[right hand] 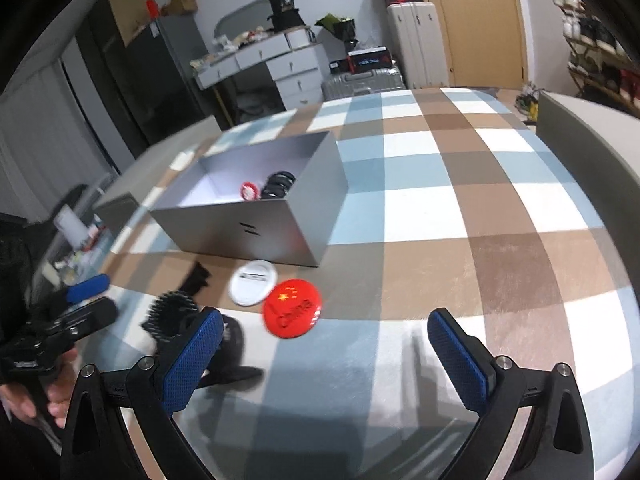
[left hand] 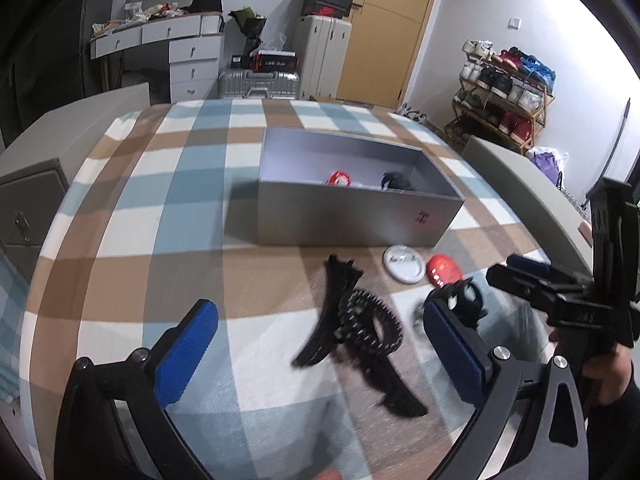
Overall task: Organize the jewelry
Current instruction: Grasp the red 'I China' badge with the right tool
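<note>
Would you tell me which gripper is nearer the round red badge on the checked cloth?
Right. The right gripper hovers open just short of the round red badge; the left gripper sits over the black hair clips beside it.

- Grey open box [left hand: 352, 220] sits on the checked cloth; inside lie a red-and-white badge [left hand: 339, 179] and a black hair piece [left hand: 394, 181].
- White round badge [left hand: 403, 263], pin side up, lies just before the box.
- Red "CHINA" badge [right hand: 292, 313] overlaps it.
- Black hair clips [left hand: 360, 328] lie beside them, blurred.

grey box [left hand: 352, 220], red badge [right hand: 292, 312], checked bedspread [right hand: 440, 208]
</note>
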